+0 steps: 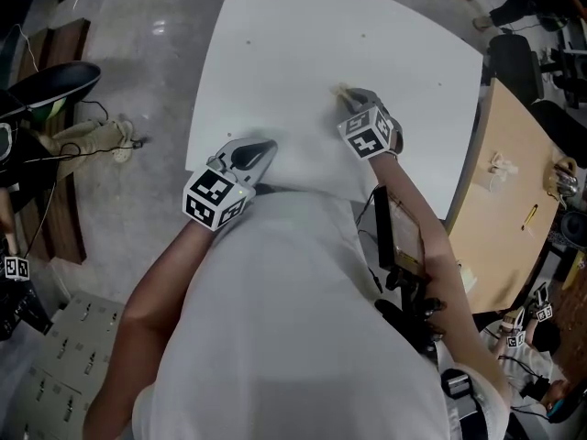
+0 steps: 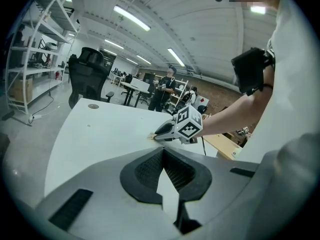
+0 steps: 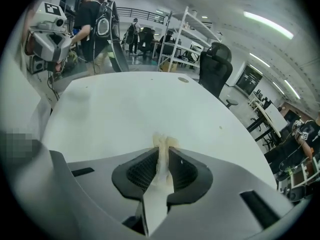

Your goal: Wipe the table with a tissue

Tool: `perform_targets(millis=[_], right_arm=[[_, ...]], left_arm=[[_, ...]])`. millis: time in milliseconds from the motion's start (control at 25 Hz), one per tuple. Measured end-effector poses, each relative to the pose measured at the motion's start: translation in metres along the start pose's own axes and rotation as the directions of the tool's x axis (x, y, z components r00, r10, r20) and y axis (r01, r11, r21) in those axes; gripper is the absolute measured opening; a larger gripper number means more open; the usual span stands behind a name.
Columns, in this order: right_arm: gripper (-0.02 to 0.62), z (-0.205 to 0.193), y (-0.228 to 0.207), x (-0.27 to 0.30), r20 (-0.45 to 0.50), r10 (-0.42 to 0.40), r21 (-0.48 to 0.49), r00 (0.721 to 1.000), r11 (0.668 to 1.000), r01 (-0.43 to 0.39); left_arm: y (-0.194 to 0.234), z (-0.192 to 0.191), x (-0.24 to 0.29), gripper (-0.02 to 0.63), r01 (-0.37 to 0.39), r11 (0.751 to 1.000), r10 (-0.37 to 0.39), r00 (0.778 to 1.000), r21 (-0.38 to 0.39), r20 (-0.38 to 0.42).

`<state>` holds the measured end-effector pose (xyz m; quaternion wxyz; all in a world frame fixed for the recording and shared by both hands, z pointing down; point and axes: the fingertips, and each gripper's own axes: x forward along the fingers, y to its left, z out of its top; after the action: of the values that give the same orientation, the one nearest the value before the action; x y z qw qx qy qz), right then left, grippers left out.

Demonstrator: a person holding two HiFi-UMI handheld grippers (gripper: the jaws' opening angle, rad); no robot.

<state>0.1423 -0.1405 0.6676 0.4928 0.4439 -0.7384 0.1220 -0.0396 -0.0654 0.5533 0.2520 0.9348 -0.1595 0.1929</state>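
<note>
Your right gripper (image 3: 162,154) pinches the tissue (image 3: 161,142) between its jaws. The crumpled end touches the white table (image 3: 125,99), and the rest is hidden between the pads. Your left gripper (image 2: 163,153) has its jaws pressed together, empty, at the table's near edge; its marker cube (image 1: 216,197) carries black-and-white square patterns.

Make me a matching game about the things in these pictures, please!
Things:
1. tissue
2. left hand-held gripper
3. table
4. office chair

Clues:
A. big and white
B. pinched in the right hand-held gripper
C. black, on the floor beyond the table
D. shut, holding nothing

Pairs: 1-B, 2-D, 3-A, 4-C
</note>
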Motion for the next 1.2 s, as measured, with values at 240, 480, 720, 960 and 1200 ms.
perform_targets(millis=[240, 480, 720, 960, 1200], right_arm=[[0.066, 0.0, 0.016, -0.005, -0.001, 0.025, 0.032, 1.0, 0.999, -0.025], [0.066, -0.002, 0.046, -0.014, 0.0, 0.085, 0.051, 0.996, 0.995, -0.085], [0.066, -0.011, 0.083, -0.024, 0.005, 0.181, 0.134, 0.983, 0.975, -0.18], [0.067, -0.006, 0.109, -0.045, 0.143, 0.273, 0.375, 0.951, 0.874, -0.308], [0.067, -0.013, 0.102, -0.075, 0.237, 0.191, 0.552, 0.953, 0.781, -0.294]], left_arm=[[-0.001, 0.001, -0.005, 0.005, 0.009, 1.0, -0.009, 1.0, 0.017, 0.005], [-0.003, 0.001, -0.012, 0.006, 0.016, 1.0, -0.017, 1.0, 0.025, 0.026], [-0.004, 0.005, -0.02, 0.006, 0.022, 0.999, -0.024, 0.998, 0.038, 0.06], [-0.009, 0.01, -0.029, 0.006, 0.045, 0.997, -0.05, 0.995, 0.065, 0.083], [-0.015, 0.003, -0.029, 0.006, 0.081, 0.994, -0.086, 0.994, 0.074, 0.071]])
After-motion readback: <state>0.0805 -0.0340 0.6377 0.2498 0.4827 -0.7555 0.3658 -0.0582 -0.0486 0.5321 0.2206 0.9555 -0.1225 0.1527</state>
